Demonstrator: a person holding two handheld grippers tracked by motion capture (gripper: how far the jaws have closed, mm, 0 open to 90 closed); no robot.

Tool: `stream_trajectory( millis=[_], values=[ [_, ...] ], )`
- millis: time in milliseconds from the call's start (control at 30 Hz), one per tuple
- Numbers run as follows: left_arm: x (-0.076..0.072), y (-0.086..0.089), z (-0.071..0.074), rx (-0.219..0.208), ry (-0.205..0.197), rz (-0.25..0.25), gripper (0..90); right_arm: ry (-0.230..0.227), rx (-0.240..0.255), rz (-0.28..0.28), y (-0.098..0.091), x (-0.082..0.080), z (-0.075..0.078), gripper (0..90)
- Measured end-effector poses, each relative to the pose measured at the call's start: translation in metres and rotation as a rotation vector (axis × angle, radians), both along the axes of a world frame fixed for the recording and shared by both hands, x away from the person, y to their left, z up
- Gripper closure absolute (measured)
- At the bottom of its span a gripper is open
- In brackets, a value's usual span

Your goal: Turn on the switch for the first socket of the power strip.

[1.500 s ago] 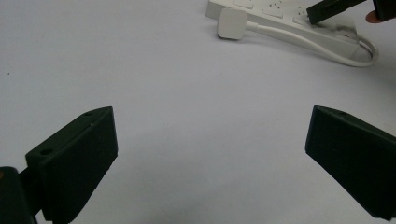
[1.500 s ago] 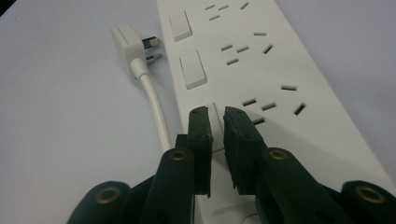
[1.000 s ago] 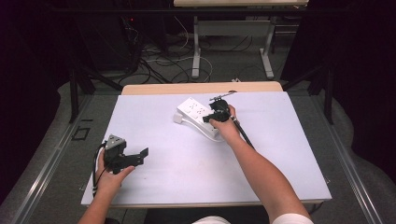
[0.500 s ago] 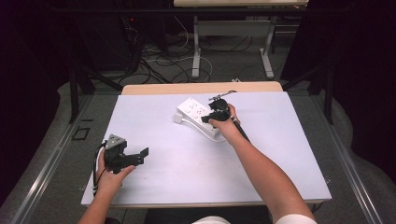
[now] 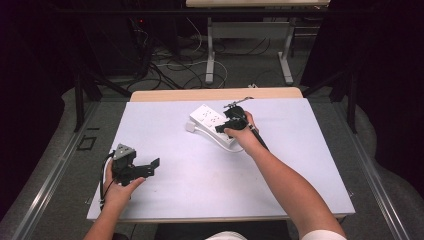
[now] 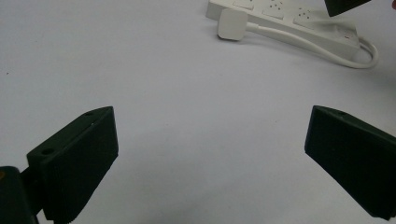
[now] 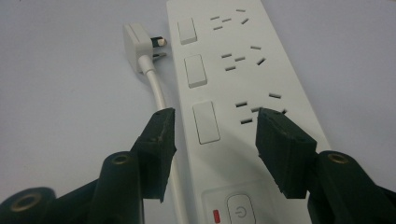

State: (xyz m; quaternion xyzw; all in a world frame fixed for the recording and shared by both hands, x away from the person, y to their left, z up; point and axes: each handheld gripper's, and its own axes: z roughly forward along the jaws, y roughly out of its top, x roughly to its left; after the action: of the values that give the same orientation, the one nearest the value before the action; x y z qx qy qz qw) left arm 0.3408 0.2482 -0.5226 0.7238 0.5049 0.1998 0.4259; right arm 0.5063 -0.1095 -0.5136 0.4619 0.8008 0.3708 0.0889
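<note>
A white power strip (image 5: 212,122) lies at an angle in the far middle of the white table (image 5: 200,175), its white cord and plug (image 7: 138,41) along its side. My right gripper (image 5: 233,121) hovers over the strip's near end, open, its jaws standing on either side of a rocker switch (image 7: 206,122), above the power button (image 7: 239,211). My left gripper (image 5: 145,168) rests near the table's front left, open wide with nothing between its jaws; the strip (image 6: 285,18) and plug (image 6: 230,24) lie far ahead of it.
A wooden table edge (image 5: 215,93) borders the far side of the white surface. Cables and metal desk legs (image 5: 210,55) stand on the floor beyond. Bare tabletop stretches between the two grippers and at the right.
</note>
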Motion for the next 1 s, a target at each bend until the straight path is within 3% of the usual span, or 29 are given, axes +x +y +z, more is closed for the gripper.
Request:
stream_trajectory(
  millis=[100, 400, 633, 667, 700, 733, 1000],
  values=[
    [0.0, 0.0, 0.0, -0.001, -0.002, 0.001, 2.5, 0.011, 0.0, 0.004, -0.002, -0.002, 0.002, 46.5],
    [0.0, 0.0, 0.0, 0.003, -0.002, -0.002, 2.5, -0.008, 0.036, 0.03, -0.003, -0.01, 0.01, 31.9],
    [0.0, 0.0, 0.0, 0.009, 0.0, -0.006, 2.5, -0.013, 0.023, 0.052, -0.001, -0.019, 0.016, 26.3],
    [0.0, 0.0, 0.0, 0.009, -0.001, -0.006, 2.5, -0.014, 0.043, 0.051, 0.001, -0.02, 0.017, 25.3],
    [0.0, 0.0, 0.0, 0.011, -0.004, -0.006, 2.5, -0.018, 0.021, 0.056, 0.0, -0.021, 0.018, 24.4],
    [0.0, 0.0, 0.0, 0.01, -0.005, -0.007, 2.5, -0.017, 0.042, 0.056, 0.002, -0.022, 0.018, 23.7],
    [0.0, 0.0, 0.0, 0.007, -0.01, -0.002, 2.6, -0.018, 0.035, 0.045, 0.003, -0.029, 0.023, 16.5]
  ],
)
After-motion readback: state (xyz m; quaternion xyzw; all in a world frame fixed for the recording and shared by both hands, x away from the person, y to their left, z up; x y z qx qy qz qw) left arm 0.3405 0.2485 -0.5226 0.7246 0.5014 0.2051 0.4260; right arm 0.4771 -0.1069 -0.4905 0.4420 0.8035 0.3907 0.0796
